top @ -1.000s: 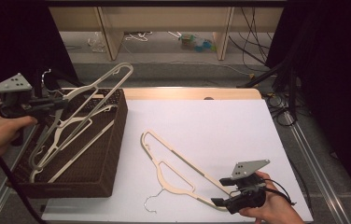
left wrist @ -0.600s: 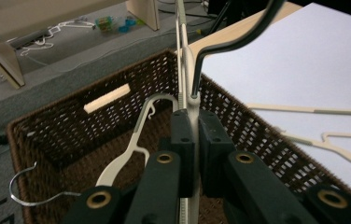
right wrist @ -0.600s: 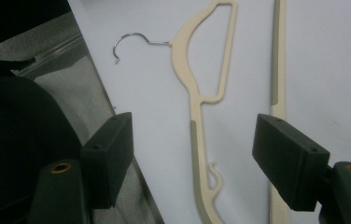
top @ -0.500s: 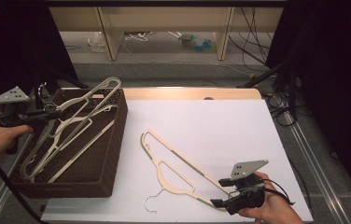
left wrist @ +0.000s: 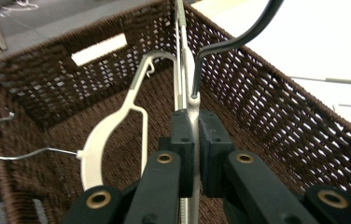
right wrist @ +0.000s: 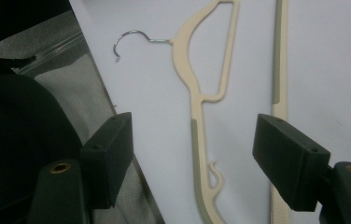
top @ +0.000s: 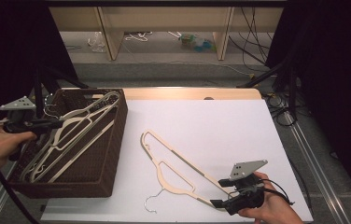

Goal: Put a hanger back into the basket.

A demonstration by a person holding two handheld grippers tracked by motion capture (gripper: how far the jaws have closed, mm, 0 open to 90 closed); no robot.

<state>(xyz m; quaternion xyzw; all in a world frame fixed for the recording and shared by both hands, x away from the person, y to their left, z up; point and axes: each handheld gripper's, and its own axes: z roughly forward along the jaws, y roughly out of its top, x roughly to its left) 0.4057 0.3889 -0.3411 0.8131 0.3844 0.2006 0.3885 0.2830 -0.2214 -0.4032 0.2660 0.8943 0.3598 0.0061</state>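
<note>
- Two grippers were at work, each on its own hanger. The left gripper was clamped tight on a cream hanger, its pads pinching the flat plastic just below the base of the dark hook, probably because that stiff neck gave the surest hold for steering the hanger.
- That gripped hanger sat tilted over the brown wicker basket at the table's left, one end down inside and the other up near the far rim, which suits lowering it in lengthwise.
- Other cream hangers already lay in the basket, one wire hook poking out through a handle slot.
- The right gripper stood wide, holding nothing, its jaws straddling an arm of the cream hanger on the sheet, seemingly lined up for a grasp.
- This hanger lay flat on the white sheet right of the basket.
</note>
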